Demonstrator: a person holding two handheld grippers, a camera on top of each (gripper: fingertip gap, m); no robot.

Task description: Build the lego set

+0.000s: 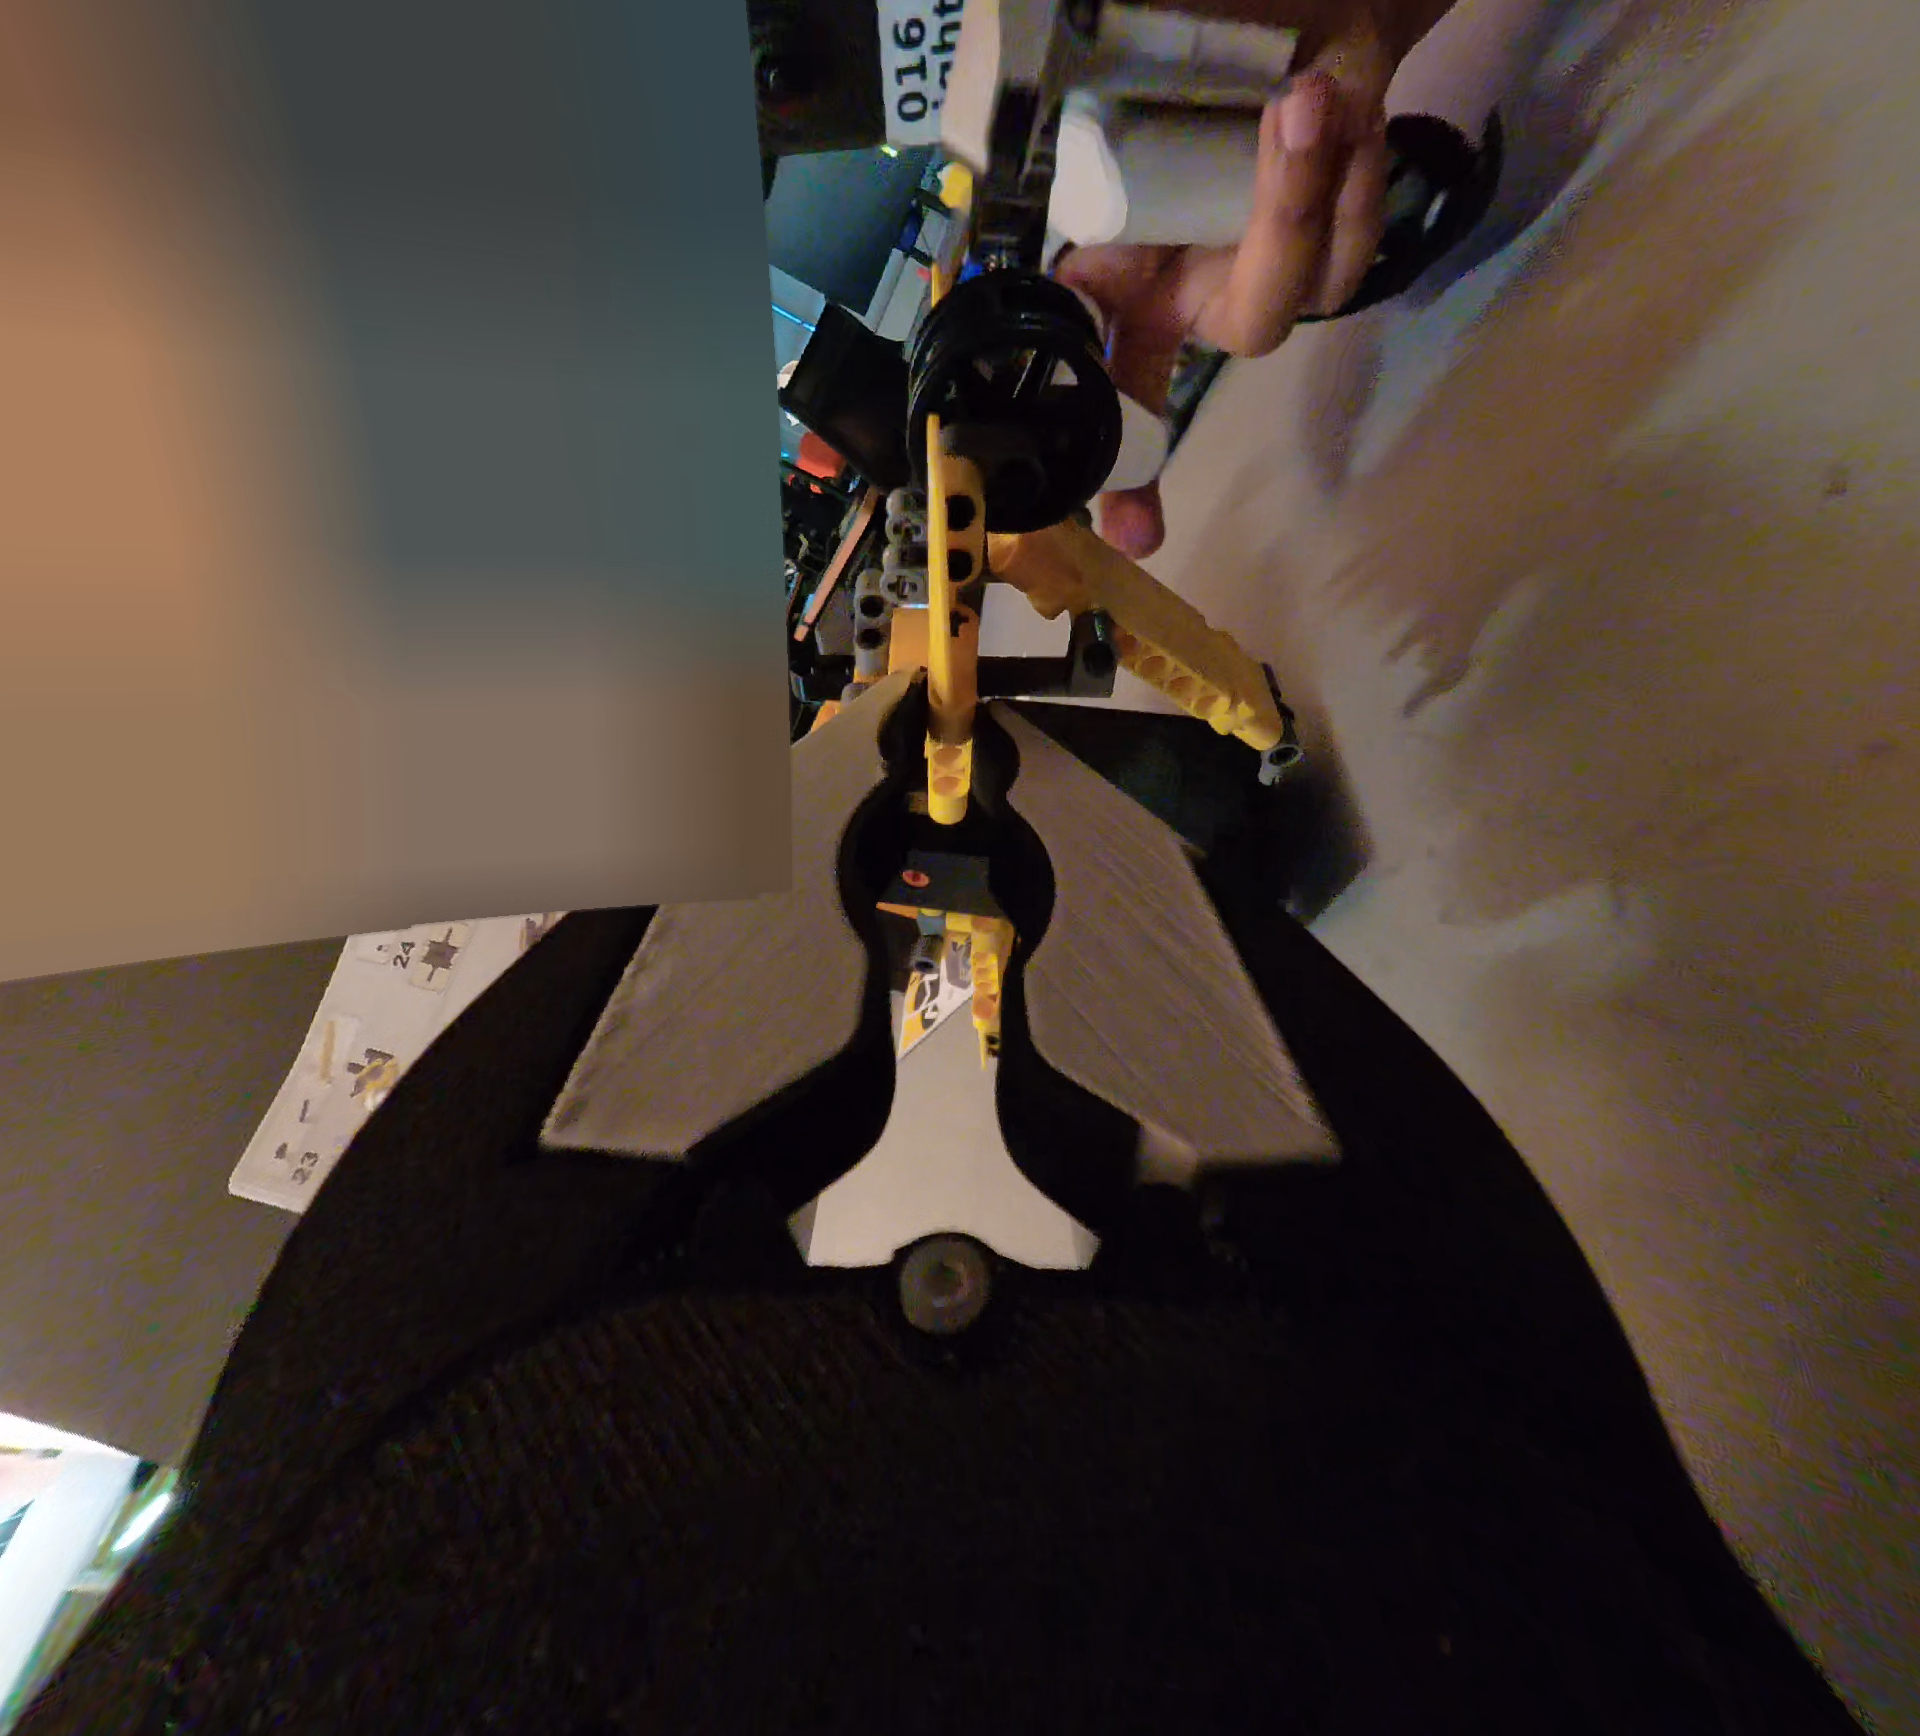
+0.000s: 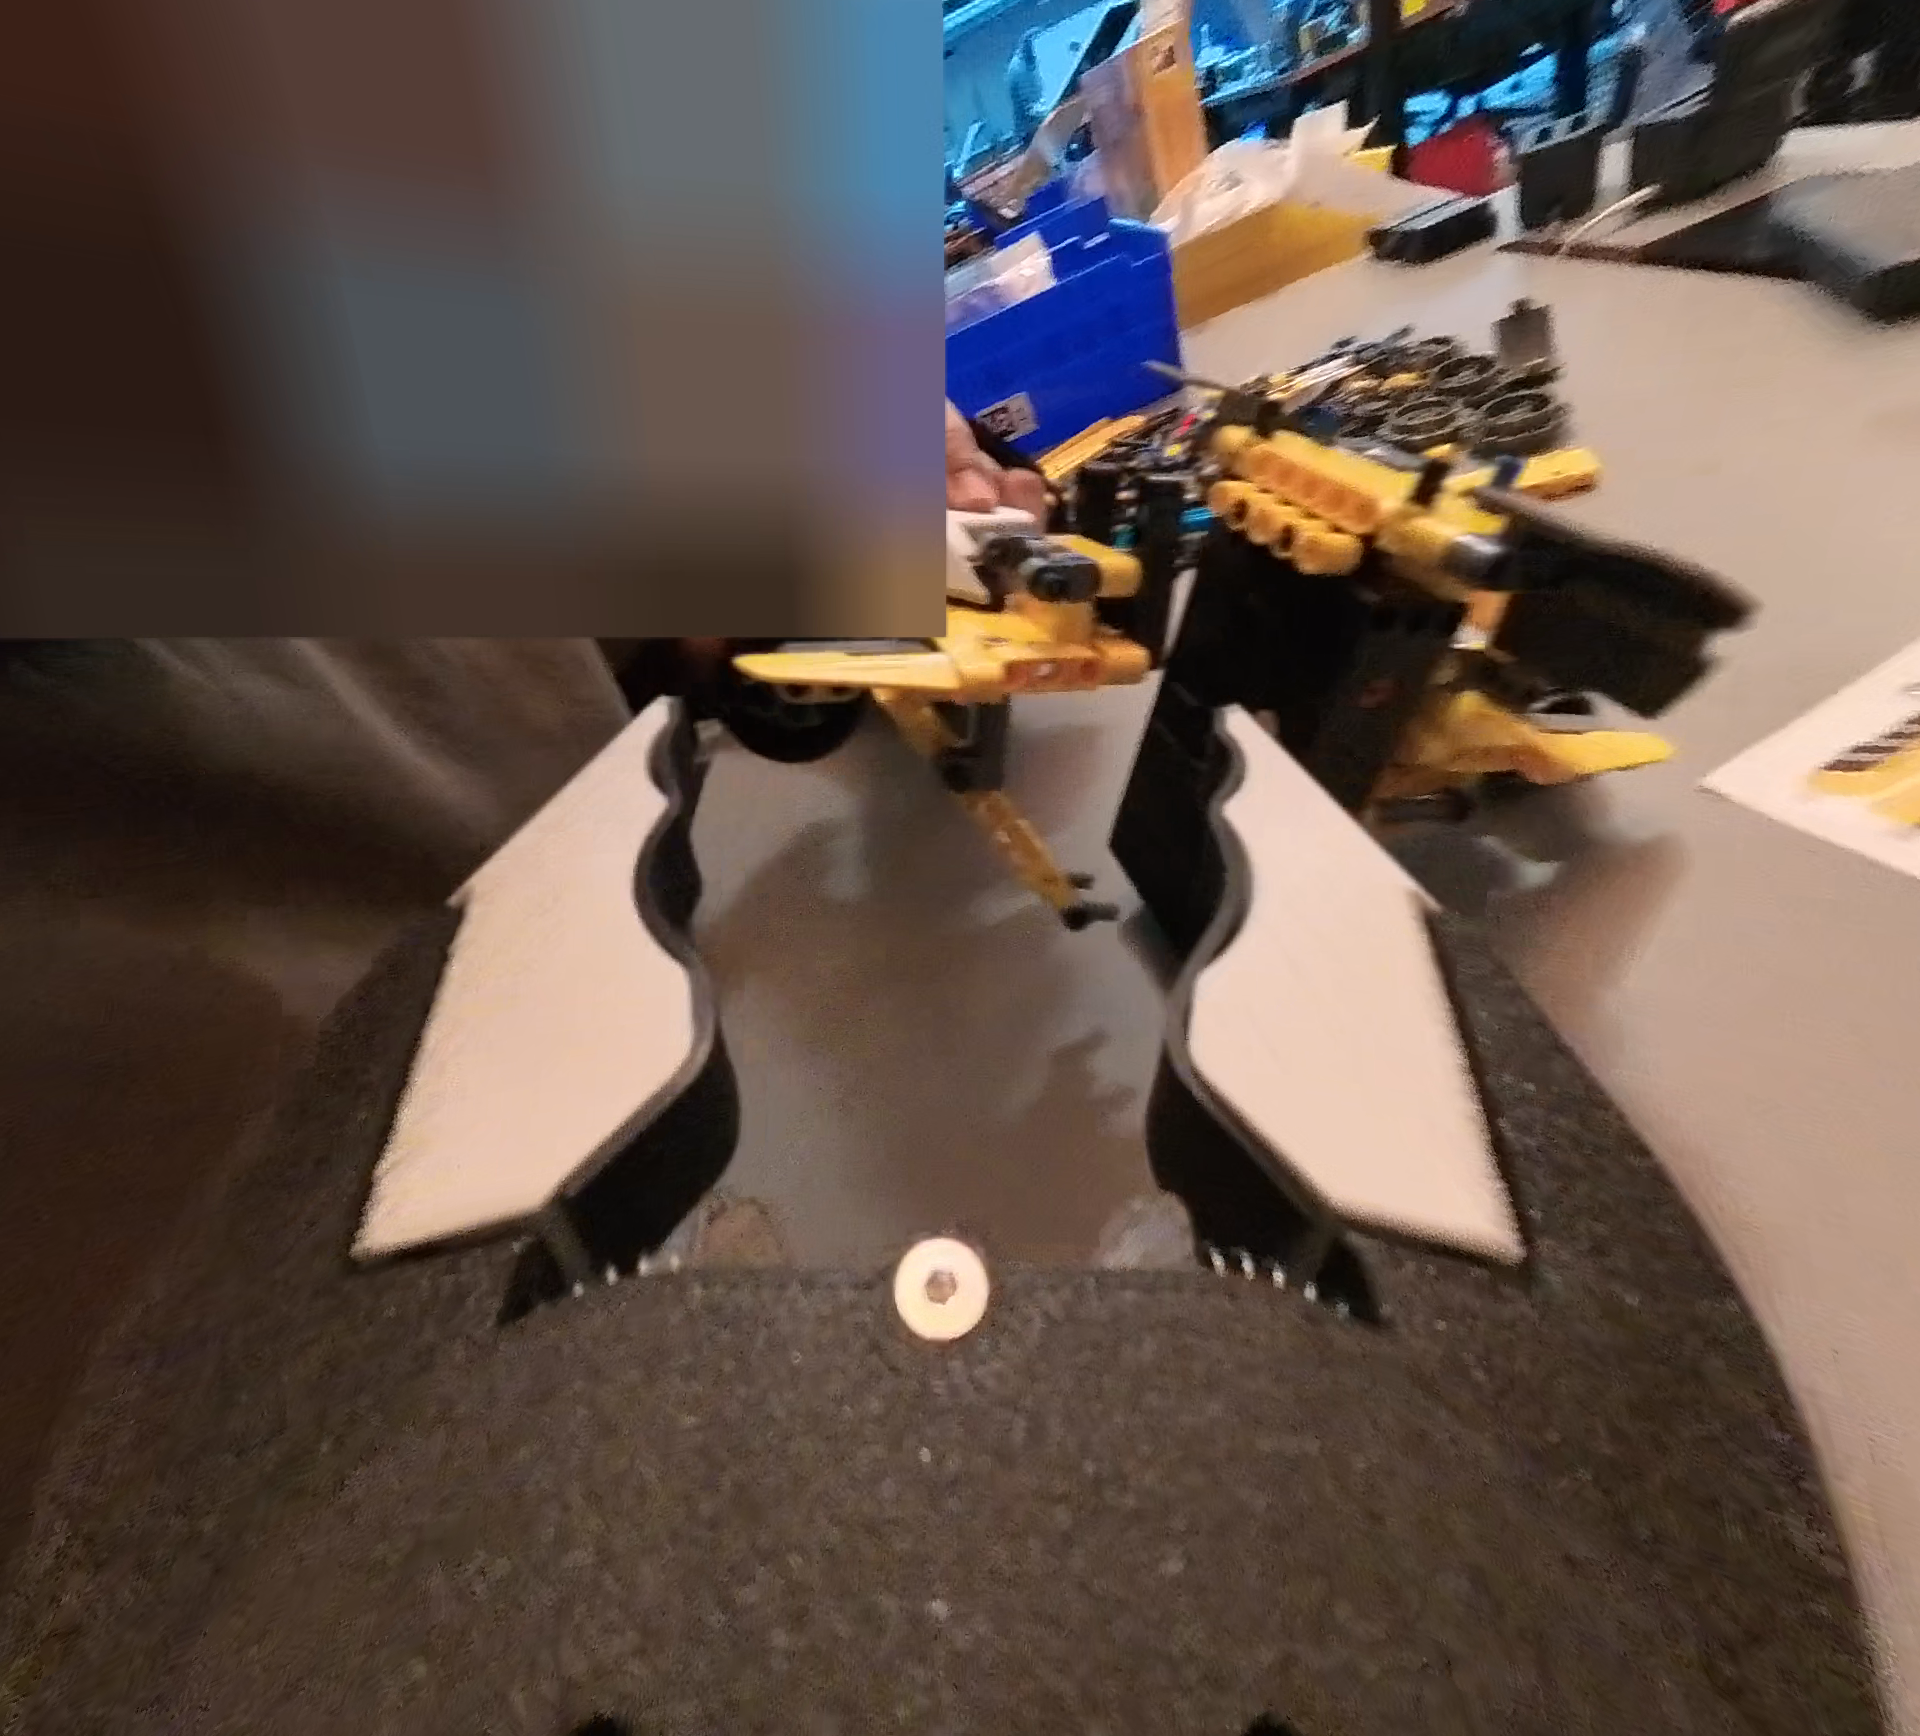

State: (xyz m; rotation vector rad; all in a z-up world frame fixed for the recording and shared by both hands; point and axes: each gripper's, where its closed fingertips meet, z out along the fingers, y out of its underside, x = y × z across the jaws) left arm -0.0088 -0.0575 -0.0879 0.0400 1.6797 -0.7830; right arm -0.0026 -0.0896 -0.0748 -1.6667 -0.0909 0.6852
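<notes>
Left wrist view: the left gripper (image 1: 951, 730) is at frame centre, its fingers clamped on a yellow beam (image 1: 952, 647) of the yellow-and-black brick model (image 1: 1039, 564), which rises from the fingertips to a black wheel (image 1: 1013, 419) just above, with a hand (image 1: 1278, 128) on a white handle at the upper right. Right wrist view: the right gripper (image 2: 951, 741) has its fingers spread wide apart with grey table (image 2: 935, 1042) between them, and the model (image 2: 1299, 564) sits just beyond and above the tips, centre to right of frame, its black plate beside the right fingertip, though whether they touch is unclear.
</notes>
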